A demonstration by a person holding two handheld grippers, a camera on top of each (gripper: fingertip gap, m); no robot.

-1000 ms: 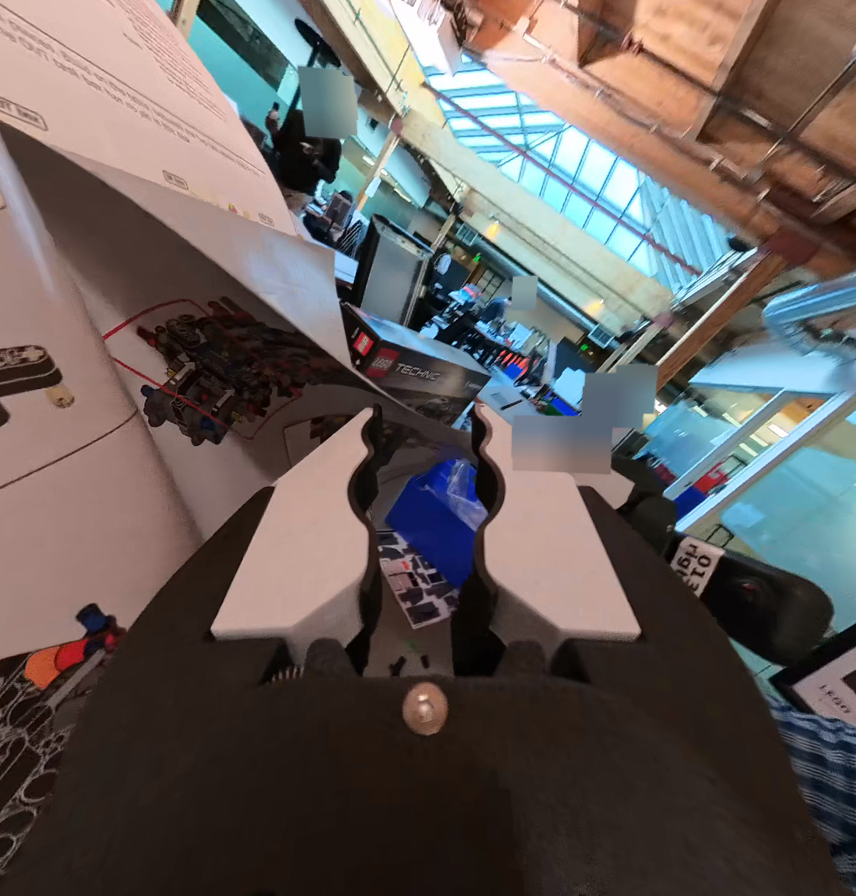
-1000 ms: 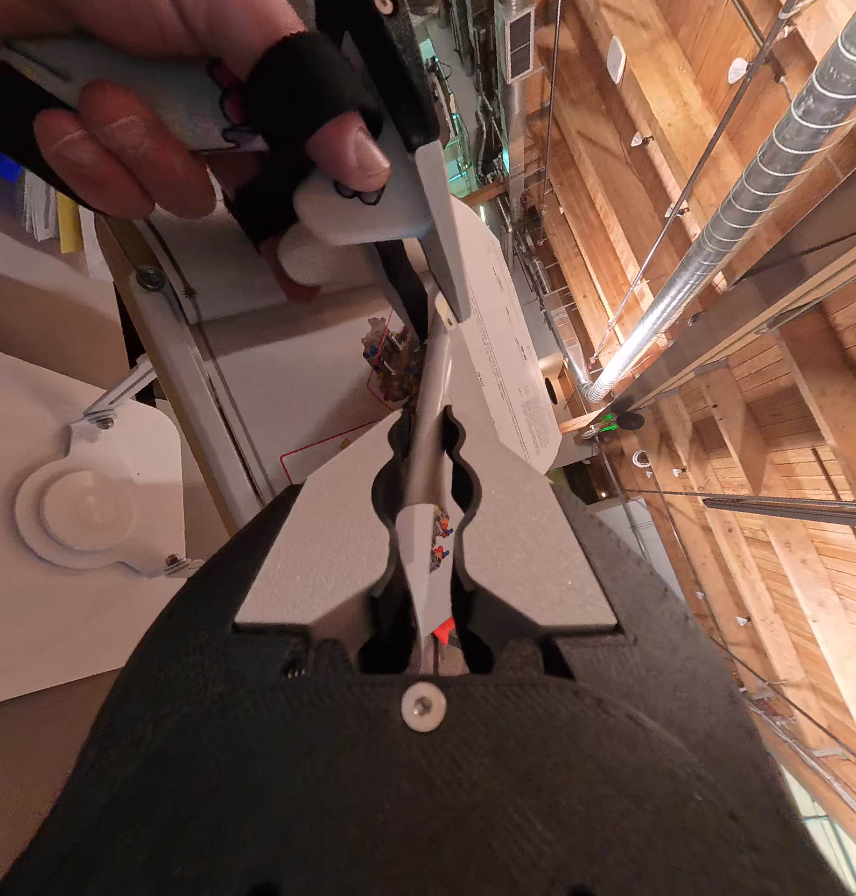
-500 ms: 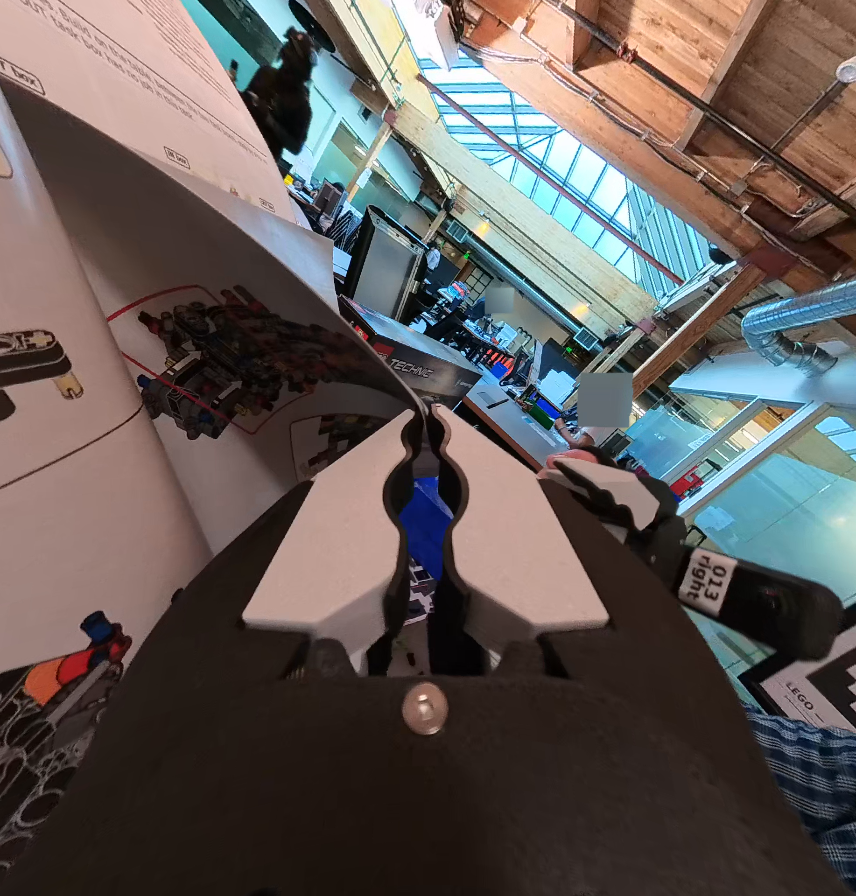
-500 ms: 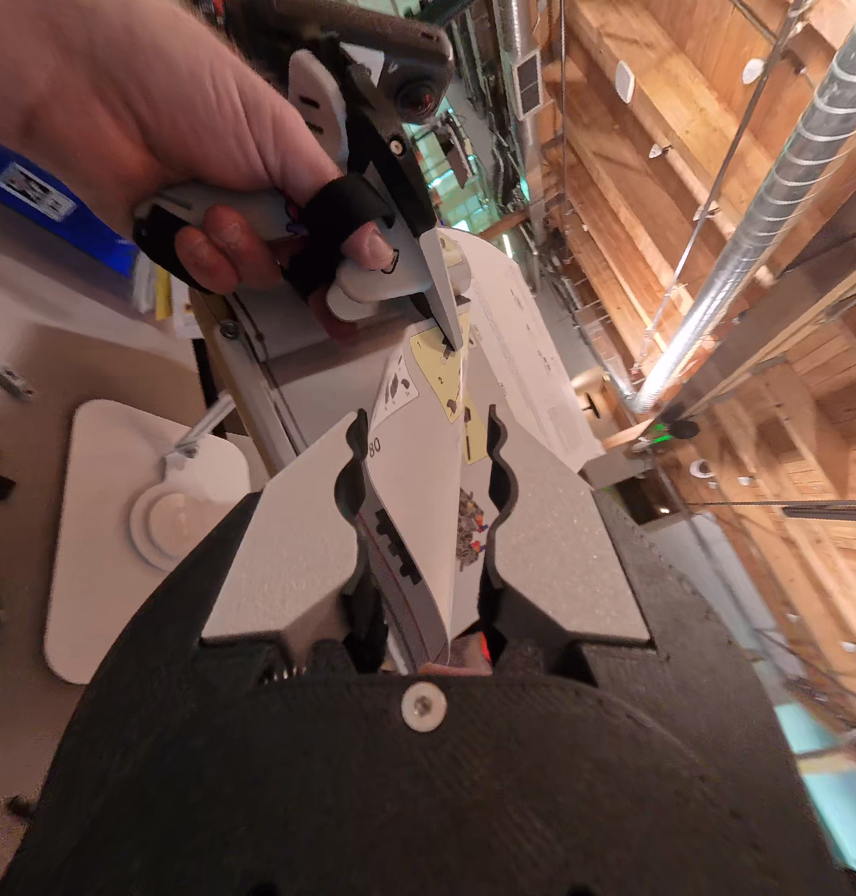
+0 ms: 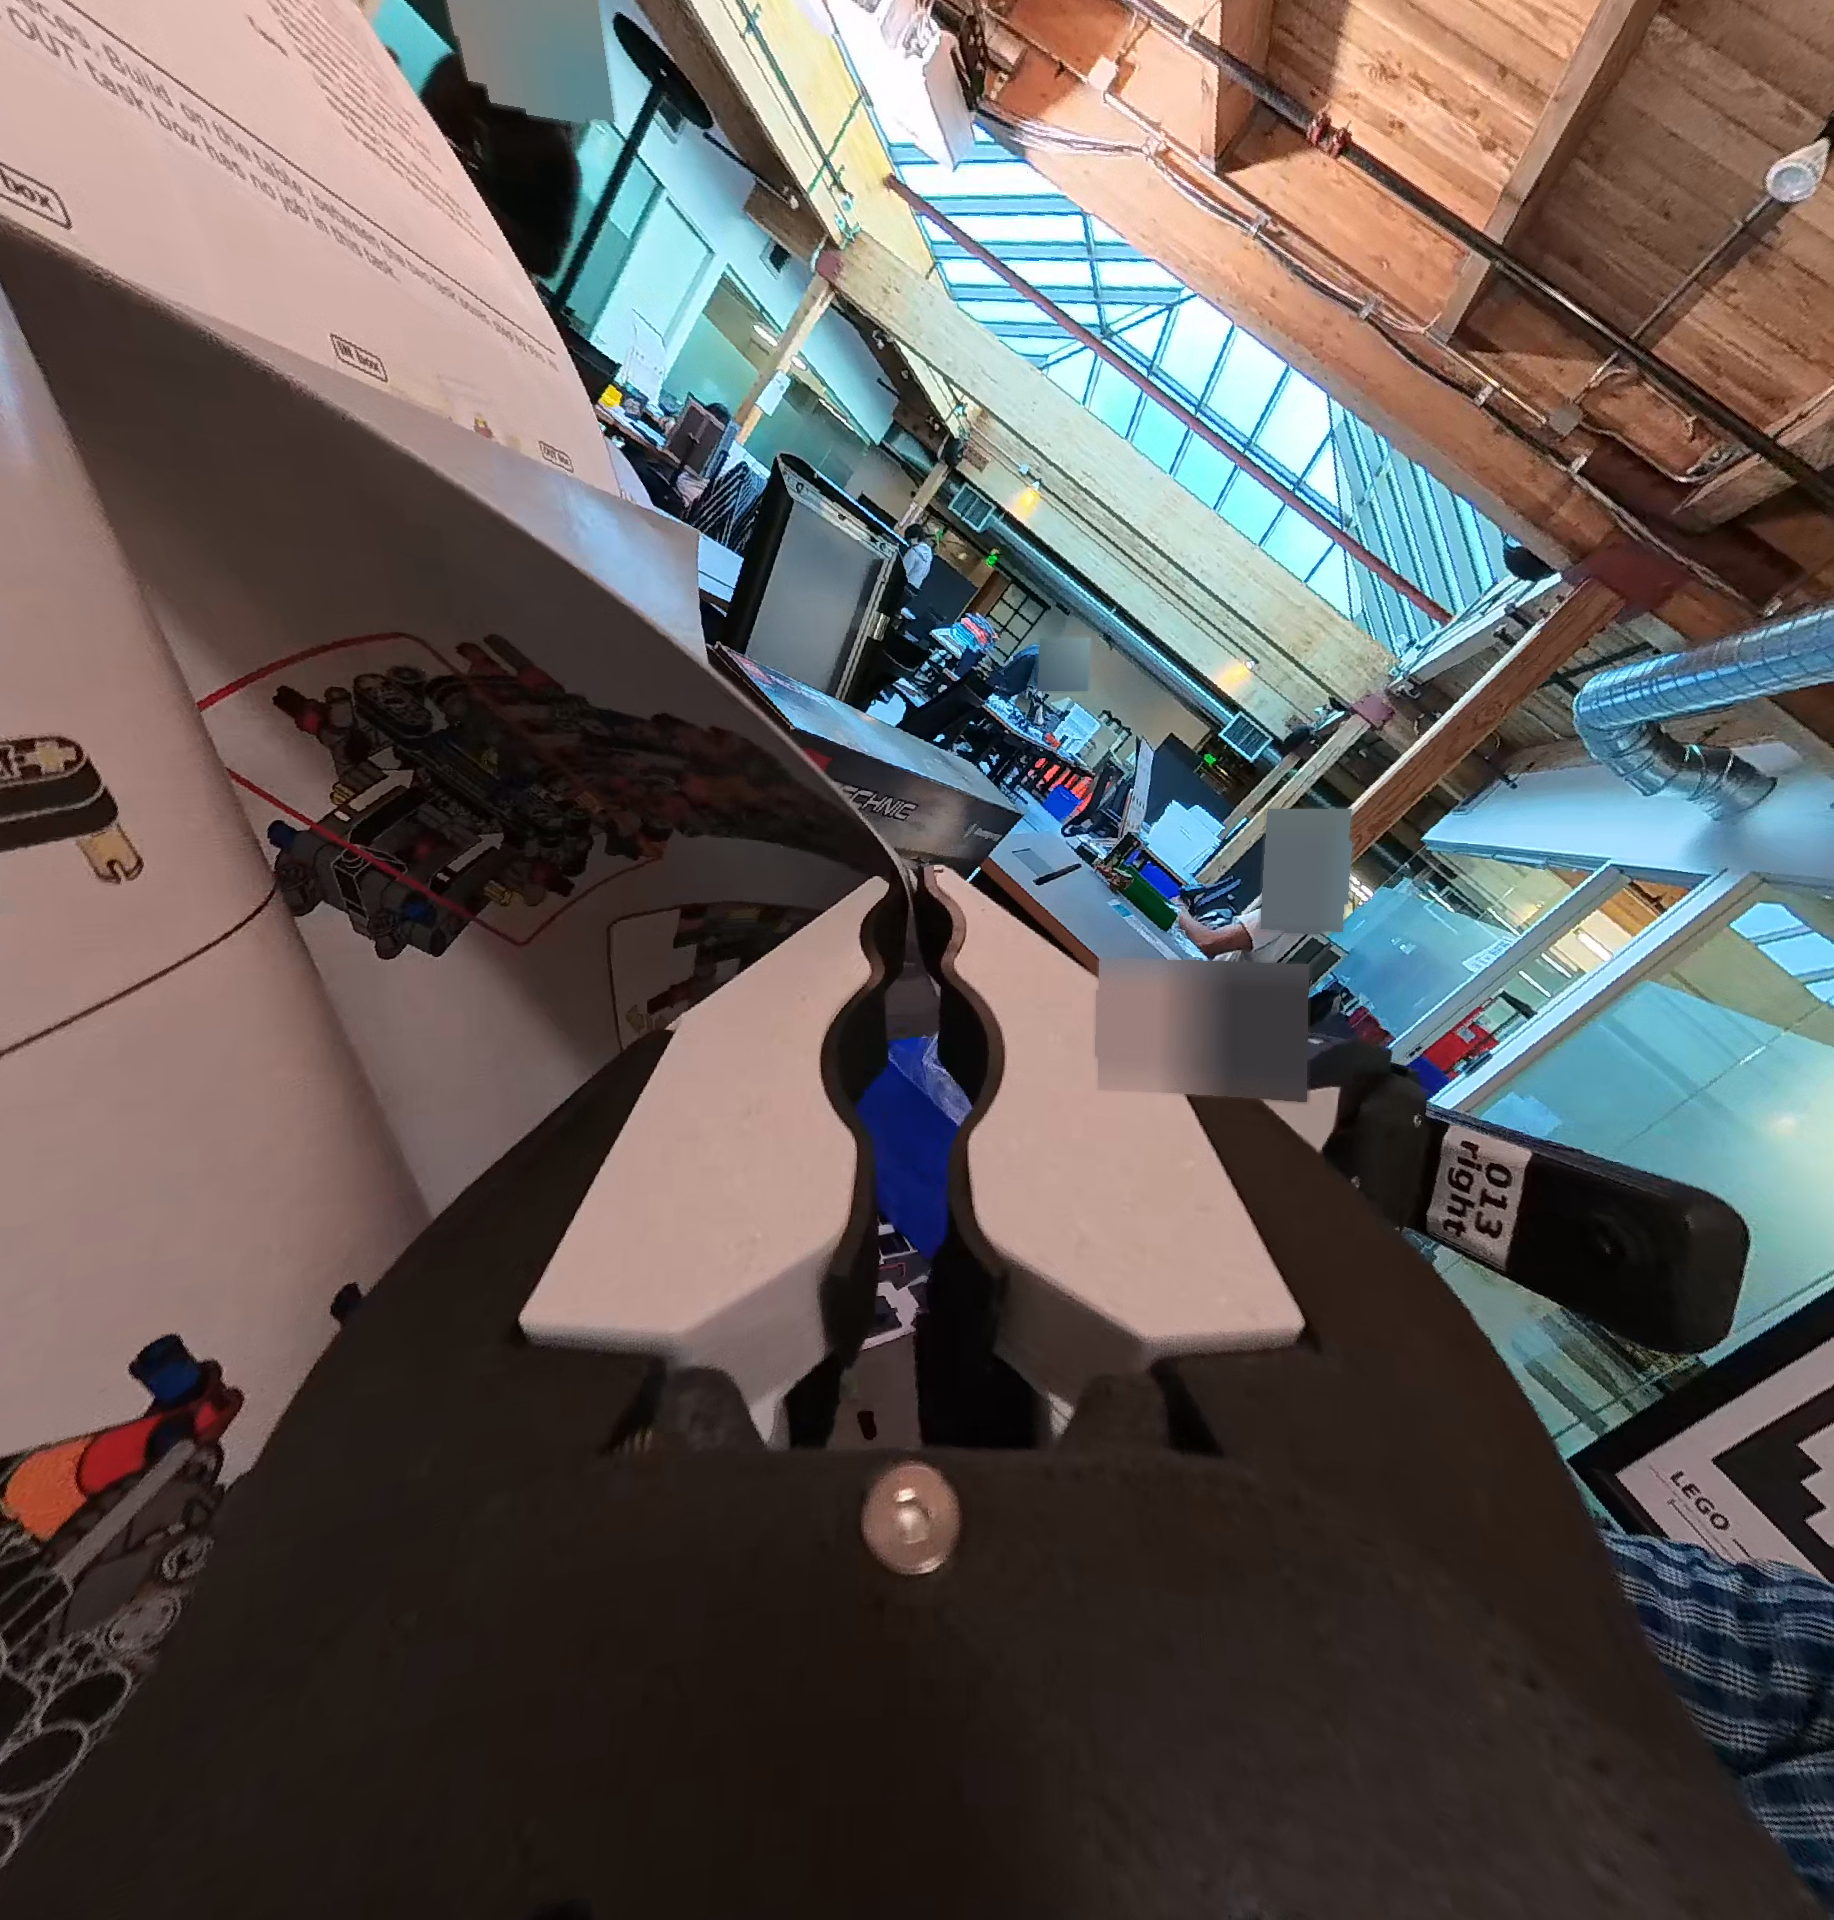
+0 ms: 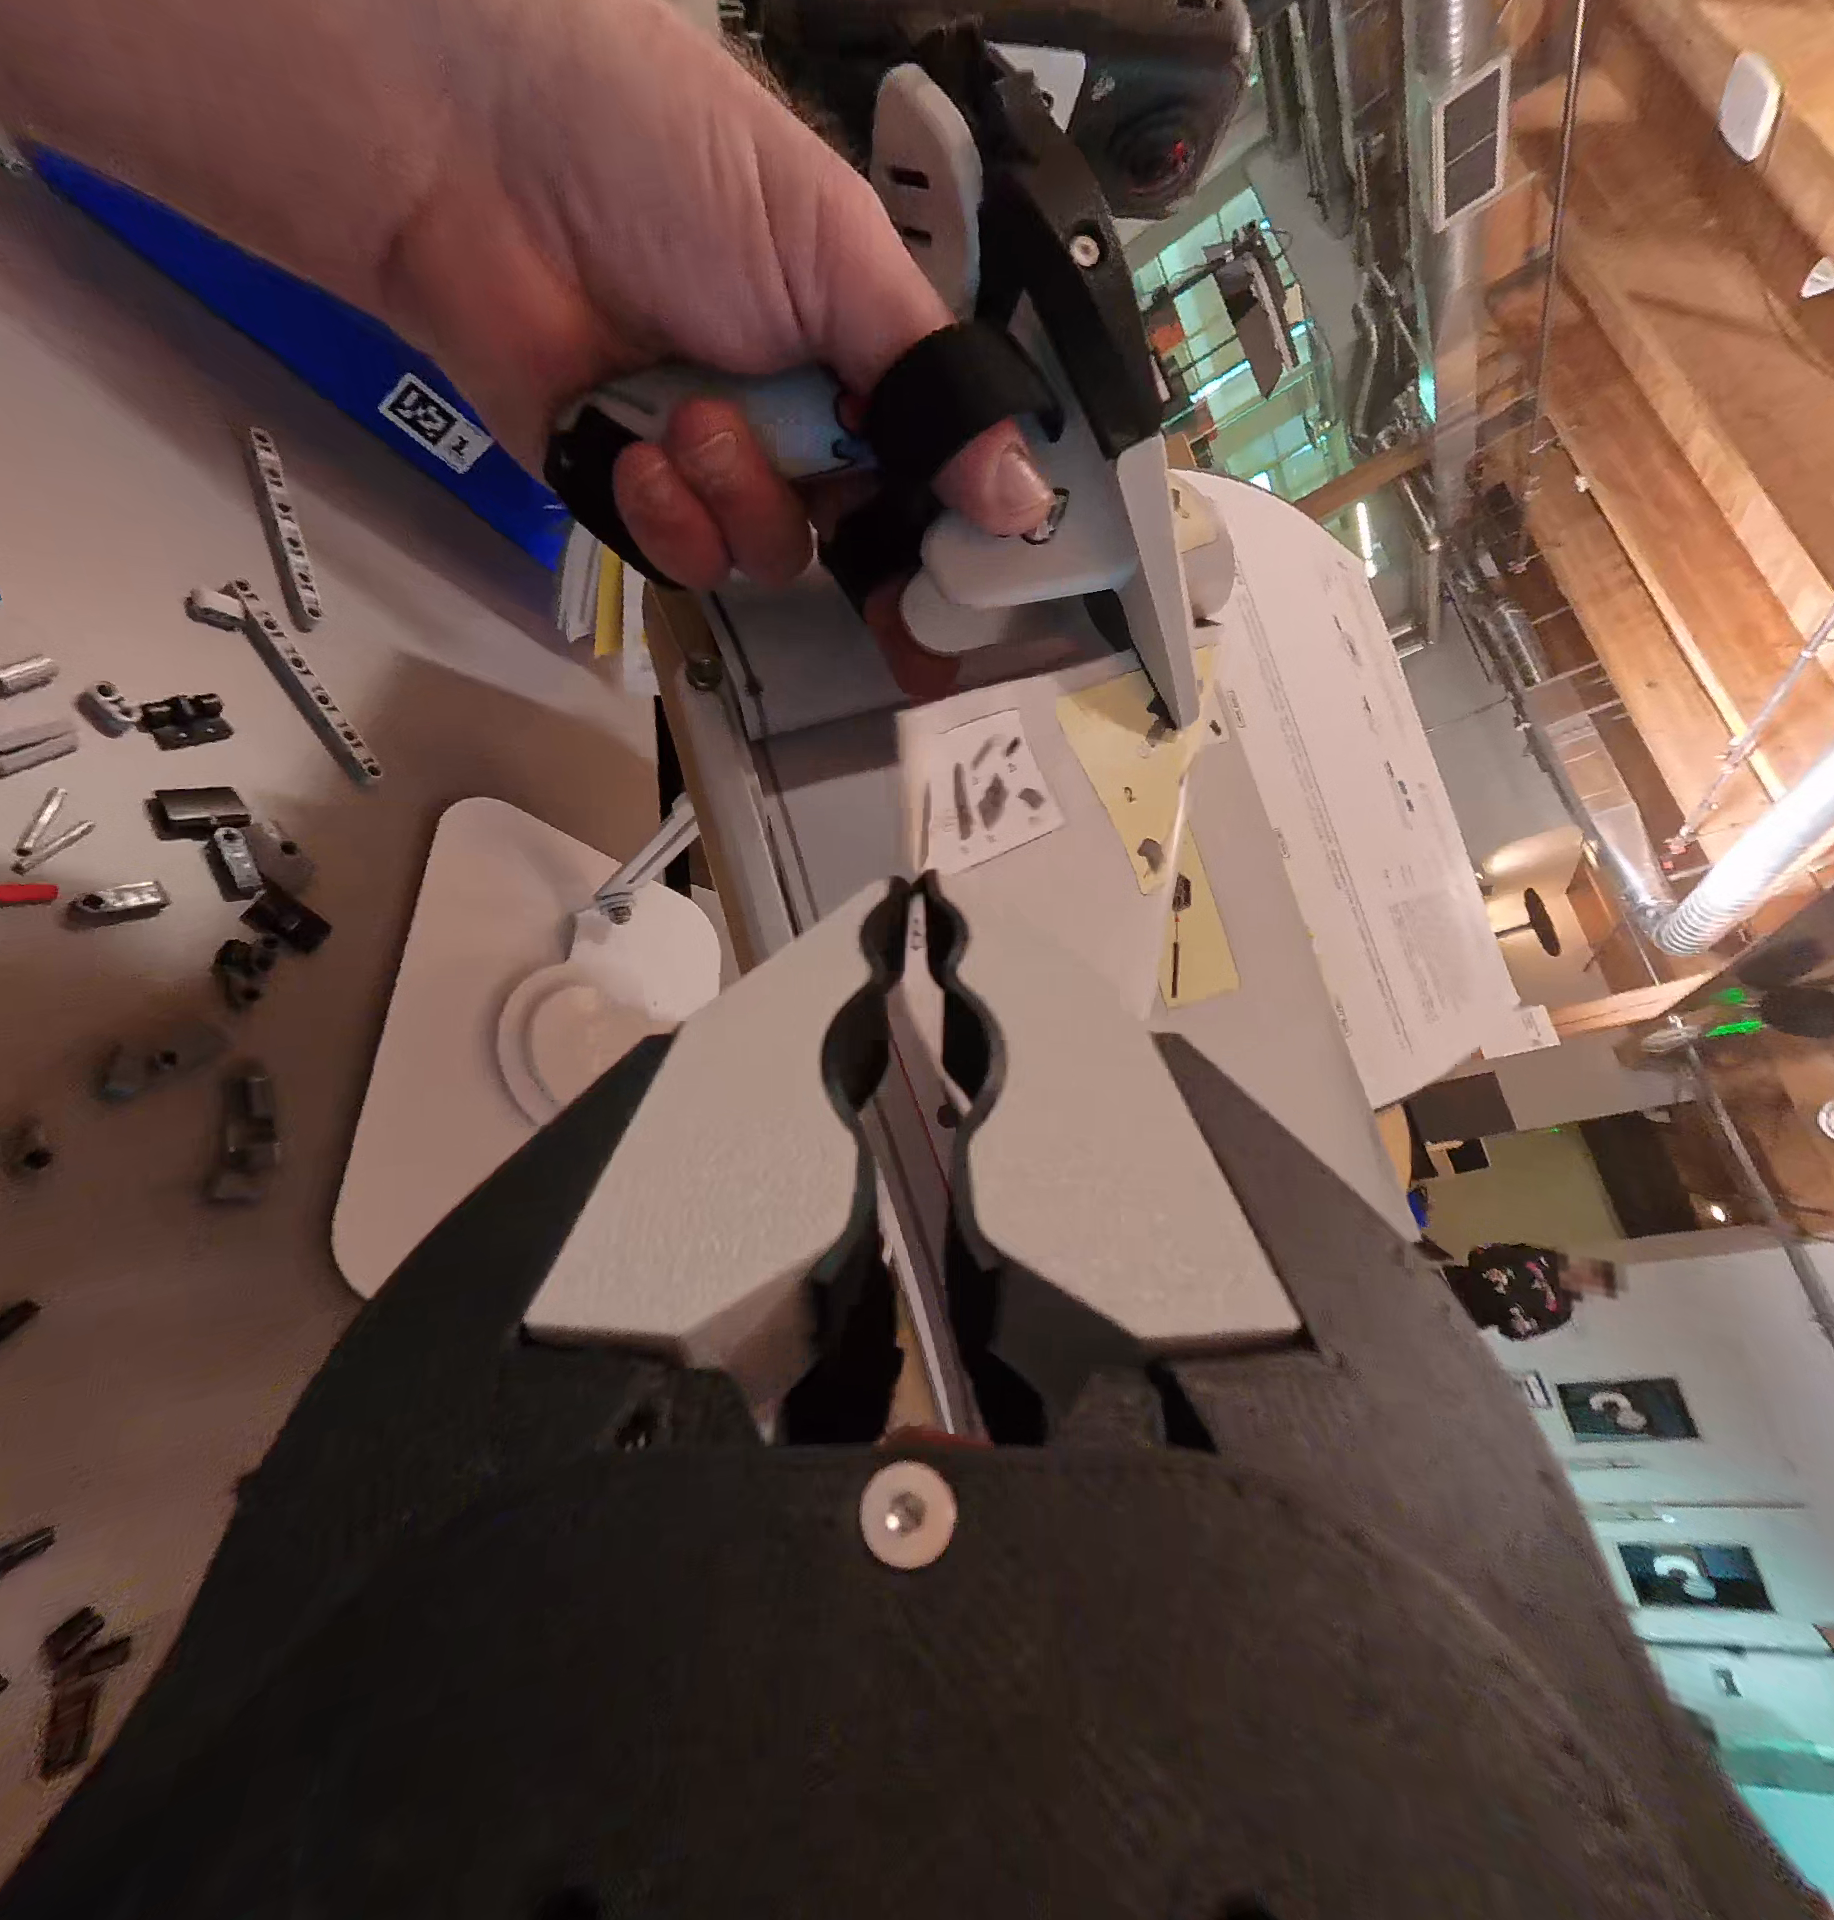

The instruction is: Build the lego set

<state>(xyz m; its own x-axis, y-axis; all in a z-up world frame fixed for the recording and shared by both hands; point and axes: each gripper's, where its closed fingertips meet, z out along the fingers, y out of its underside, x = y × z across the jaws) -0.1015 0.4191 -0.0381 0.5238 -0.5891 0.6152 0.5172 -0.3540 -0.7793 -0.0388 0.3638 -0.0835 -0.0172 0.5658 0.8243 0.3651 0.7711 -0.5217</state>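
While both jaws pinch curled instruction page point(image 5: 539, 644), Lego parts point(image 6: 165, 831) lie aside.

My left hand-held gripper point(image 5: 911, 899) pinched the curled edge of the instruction booklet's page point(image 5: 539, 665) between its fingertips.

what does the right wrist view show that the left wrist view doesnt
Only the right wrist view shows the loose lego pieces scattered on the table, the white stand base and the hand holding the left gripper. Only the left wrist view shows the black set box and the skylight. Both show the instruction booklet, a page pinched in each view's own gripper, the right gripper included.
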